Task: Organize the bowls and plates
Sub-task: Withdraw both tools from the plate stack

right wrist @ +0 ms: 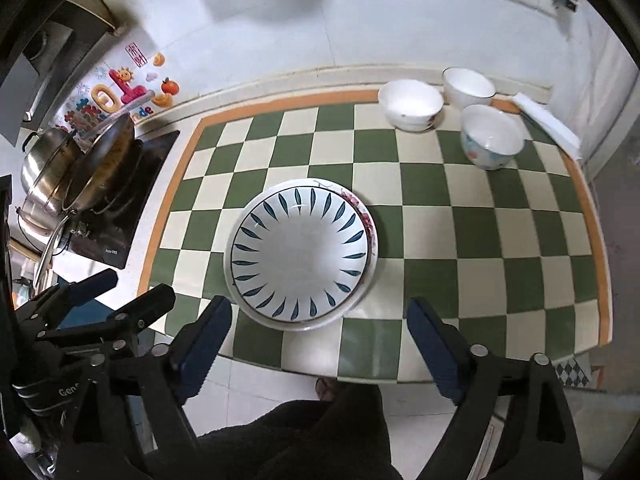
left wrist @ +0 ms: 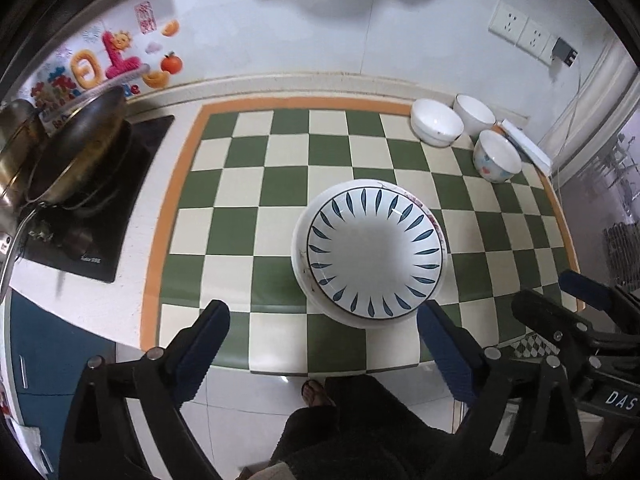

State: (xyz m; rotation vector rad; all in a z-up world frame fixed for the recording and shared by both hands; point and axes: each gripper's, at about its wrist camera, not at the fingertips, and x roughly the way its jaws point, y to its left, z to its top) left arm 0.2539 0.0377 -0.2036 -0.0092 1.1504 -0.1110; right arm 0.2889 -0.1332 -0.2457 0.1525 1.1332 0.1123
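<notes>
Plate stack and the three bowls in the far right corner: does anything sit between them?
Nothing. Between the plate stack and the three bowls lies only bare checkered mat, shown in both wrist views.

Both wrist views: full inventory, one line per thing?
plate stack: one, white, blue leaf pattern on top, mat centre
bowls: three, white, far right corner of mat
checkered mat: one, green and cream, orange border, on counter
pans: steel pot and pan, on black cooktop at left
wall outlets: white, on wall behind the bowls
stickers: colourful, wall at left
left gripper: black, jaws open, empty
right gripper: black, jaws open, empty
person's legs: dark clothing, below counter
</notes>
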